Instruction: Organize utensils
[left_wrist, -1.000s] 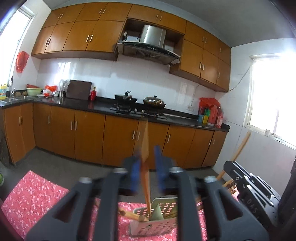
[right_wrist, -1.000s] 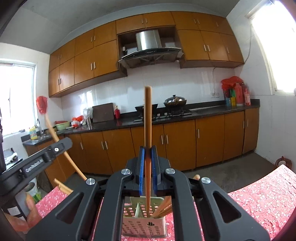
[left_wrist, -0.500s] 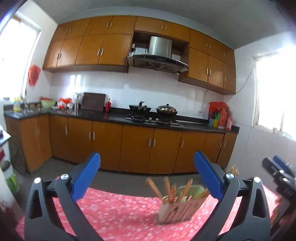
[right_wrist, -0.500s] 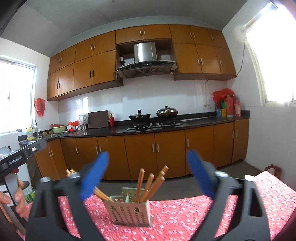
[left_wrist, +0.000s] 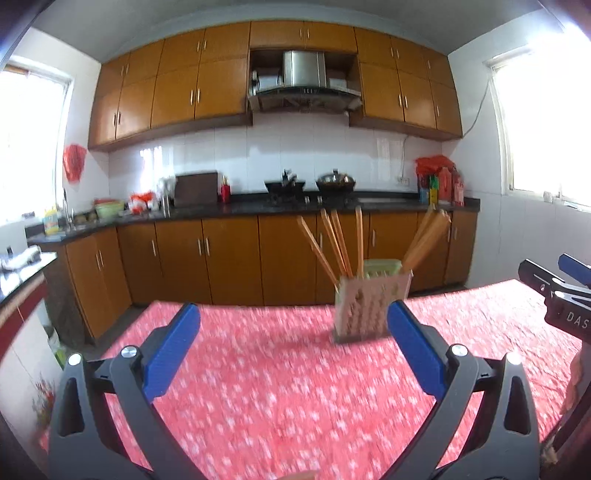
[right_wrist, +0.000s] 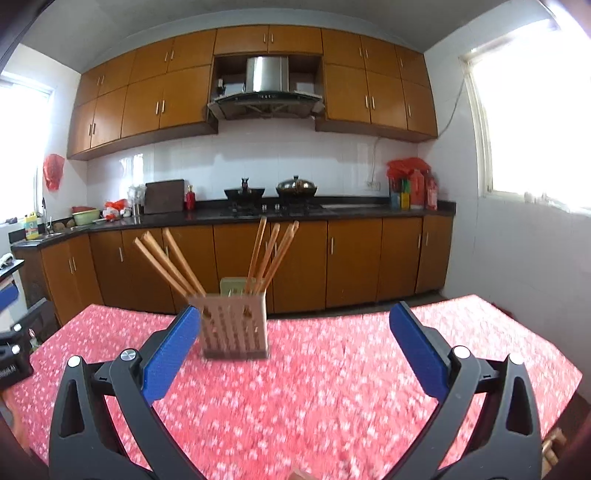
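A perforated beige utensil holder (left_wrist: 371, 306) stands upright on the red floral tablecloth (left_wrist: 280, 398). Several wooden chopsticks (left_wrist: 341, 242) stick up out of it, leaning left and right. It also shows in the right wrist view (right_wrist: 233, 326), with its chopsticks (right_wrist: 271, 249). My left gripper (left_wrist: 293, 325) is open and empty, well back from the holder. My right gripper (right_wrist: 293, 334) is open and empty, also back from it. The right gripper shows at the right edge of the left wrist view (left_wrist: 561, 291).
The table's far edge (left_wrist: 258, 304) drops to the kitchen floor. Brown cabinets (right_wrist: 351, 258) and a black counter with a stove (right_wrist: 273, 208) run along the back wall. The left gripper's body shows at the left edge of the right wrist view (right_wrist: 11, 343).
Both grippers let go of their chopsticks into the holder, opened wide and pulled back and up. The holder now stands farther away in both views.
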